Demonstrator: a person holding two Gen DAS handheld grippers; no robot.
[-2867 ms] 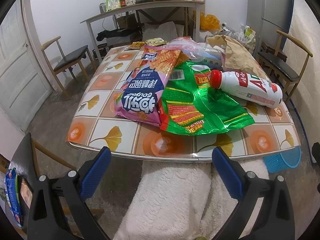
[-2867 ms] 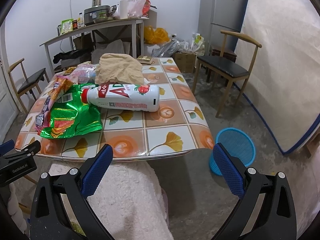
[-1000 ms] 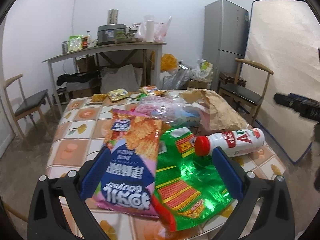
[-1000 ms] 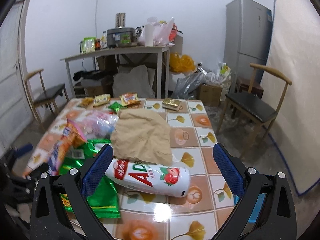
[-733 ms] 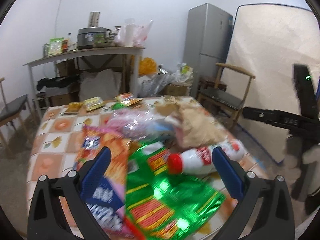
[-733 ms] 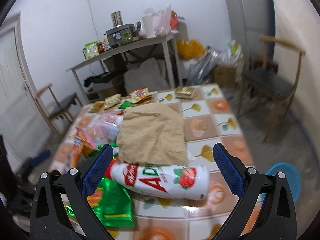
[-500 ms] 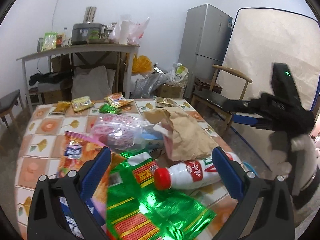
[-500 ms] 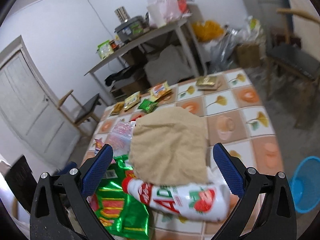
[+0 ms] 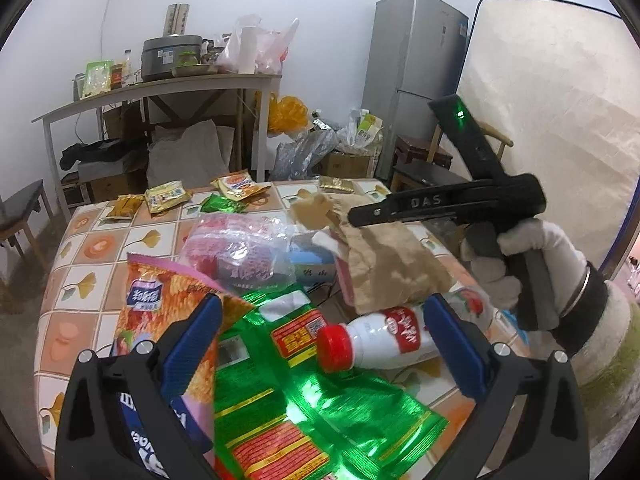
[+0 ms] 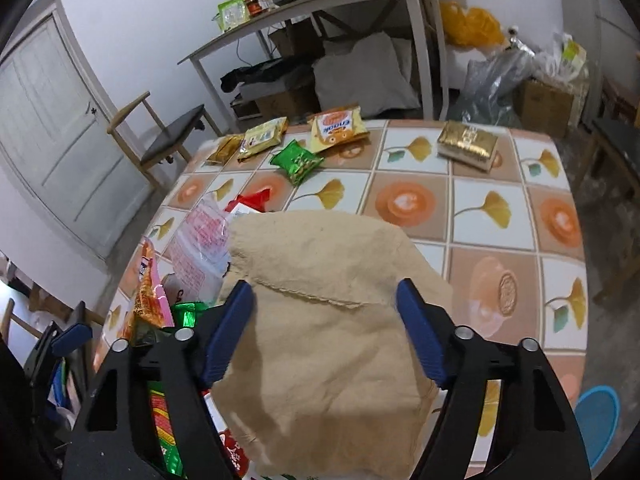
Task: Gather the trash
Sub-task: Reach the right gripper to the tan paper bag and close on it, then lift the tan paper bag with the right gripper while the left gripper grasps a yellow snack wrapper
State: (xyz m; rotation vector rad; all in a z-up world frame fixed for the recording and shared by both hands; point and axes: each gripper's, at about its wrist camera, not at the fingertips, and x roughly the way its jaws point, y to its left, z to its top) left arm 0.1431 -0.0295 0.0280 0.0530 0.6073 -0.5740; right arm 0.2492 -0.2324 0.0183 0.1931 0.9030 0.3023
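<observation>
The table (image 10: 472,200) has that tiled-look top with orange circles and ginkgo leaves. Along the far edge sit a few small snack packets: a gold one (image 10: 466,144), an orange-and-white one (image 10: 338,124), a little green one (image 10: 298,162) and two yellowish ones (image 10: 262,136). Closer in it's a pile: brown paper bag (image 10: 332,320), clear plastic bag (image 9: 240,248) with pink stuff, orange chip bag (image 9: 168,304), shiny green wrapper (image 9: 320,412), and a white bottle (image 9: 376,340) with a red cap lying on its side, partly on the green wrapper.
</observation>
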